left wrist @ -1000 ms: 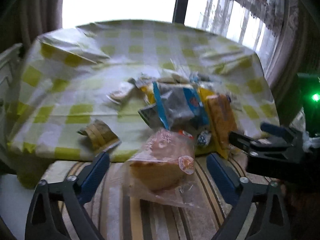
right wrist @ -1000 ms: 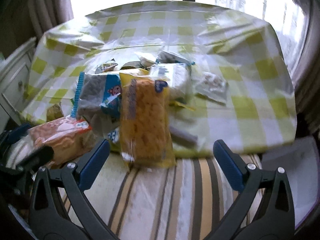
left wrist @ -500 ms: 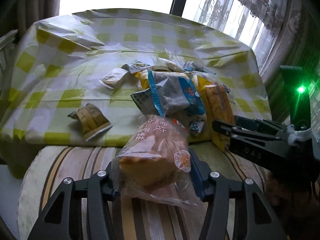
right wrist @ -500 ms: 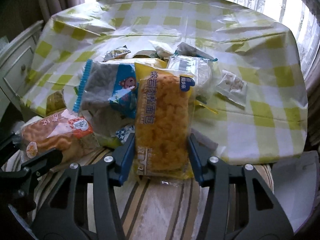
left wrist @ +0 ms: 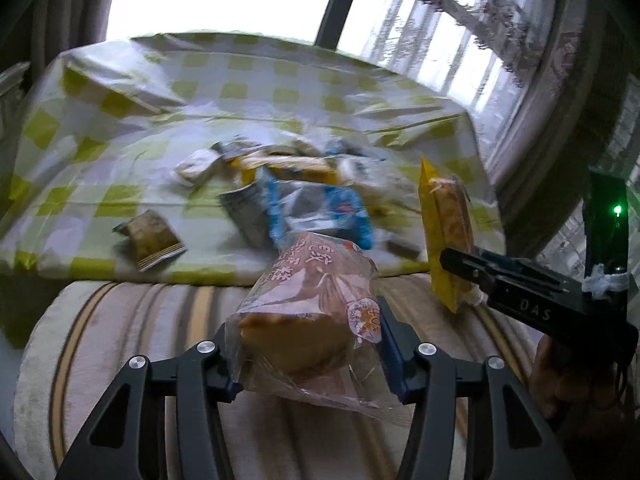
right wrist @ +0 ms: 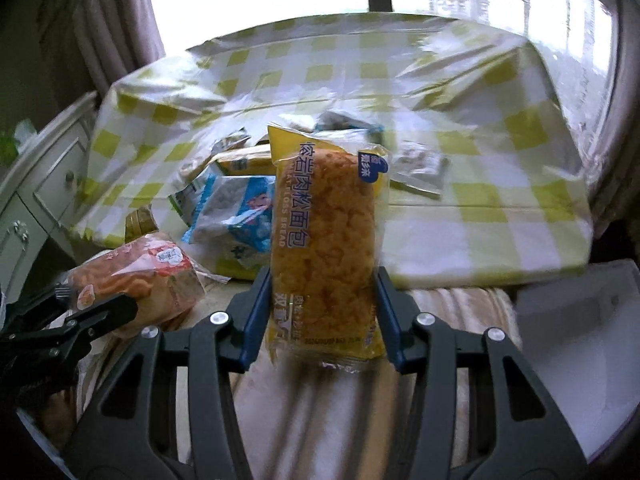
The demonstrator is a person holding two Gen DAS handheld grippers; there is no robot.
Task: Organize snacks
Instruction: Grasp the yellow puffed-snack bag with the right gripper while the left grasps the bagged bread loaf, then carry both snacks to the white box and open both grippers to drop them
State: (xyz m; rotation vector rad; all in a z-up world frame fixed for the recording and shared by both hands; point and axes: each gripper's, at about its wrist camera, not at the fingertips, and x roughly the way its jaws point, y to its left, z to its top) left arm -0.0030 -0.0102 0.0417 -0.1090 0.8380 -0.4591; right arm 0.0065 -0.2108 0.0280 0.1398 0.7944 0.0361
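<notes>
My left gripper [left wrist: 310, 344] is shut on a clear pink-printed bag of sponge cake [left wrist: 308, 312], held just above a striped cushion. My right gripper [right wrist: 320, 316] is shut on a yellow pack of meat floss bread [right wrist: 324, 248], which stands upright between the blue pads. In the left wrist view that yellow pack [left wrist: 444, 232] shows edge-on in the right gripper [left wrist: 472, 276]. In the right wrist view the cake bag [right wrist: 136, 276] sits in the left gripper [right wrist: 84, 316]. A pile of snack packets [left wrist: 304, 196] lies on the yellow-checked tablecloth [left wrist: 120, 120].
A small brown packet [left wrist: 152, 240] lies apart at the table's near left. A striped cushion [left wrist: 140, 340] sits below both grippers. A white drawer cabinet [right wrist: 36, 200] stands at the left, a white box [right wrist: 576, 352] at the lower right. A small packet [right wrist: 420, 164] lies right of the pile.
Both grippers closed from wide open onto their packs. The cake bag and the yellow bread pack have since been lifted off the pile's near edge and pulled back toward the cushion.
</notes>
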